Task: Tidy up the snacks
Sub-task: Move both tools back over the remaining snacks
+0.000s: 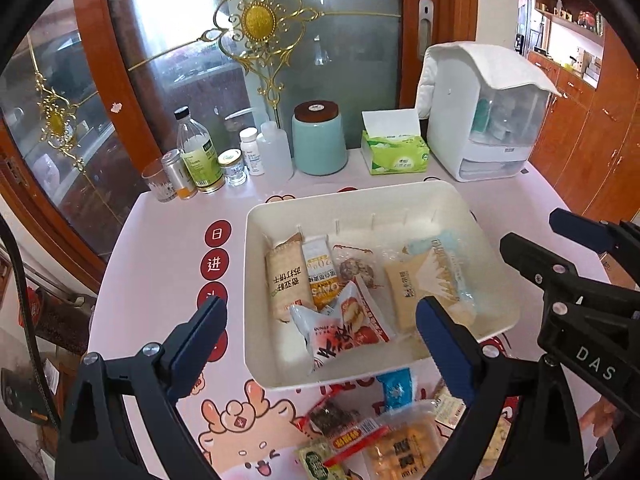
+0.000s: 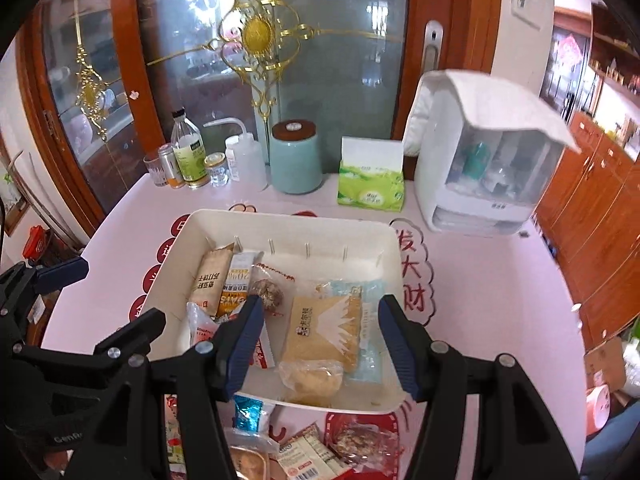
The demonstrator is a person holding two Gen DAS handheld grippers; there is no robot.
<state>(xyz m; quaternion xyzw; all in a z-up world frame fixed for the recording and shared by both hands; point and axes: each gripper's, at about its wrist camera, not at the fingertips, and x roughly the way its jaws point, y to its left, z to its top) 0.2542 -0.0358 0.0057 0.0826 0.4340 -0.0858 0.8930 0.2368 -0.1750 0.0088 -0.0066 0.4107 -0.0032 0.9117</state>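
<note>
Both grippers, left (image 1: 320, 312) and right (image 2: 320, 320), are hovering wide open and empty over the bin (image 1: 496, 248). Next: grasping a near loose snack (image 1: 344, 420).

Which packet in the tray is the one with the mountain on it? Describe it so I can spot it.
Find the cream tray mid-table. In its right half lies a tan packet, overlapping a pale blue wrapper. Only it carries a white jagged mountain print.

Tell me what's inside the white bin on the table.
The white bin holds wrapped snacks: a tan cracker pack, an orange bar, a round brown treat, a yellow mountain-print pack, a pale bun. Whatever lies beneath them is covered.
</note>
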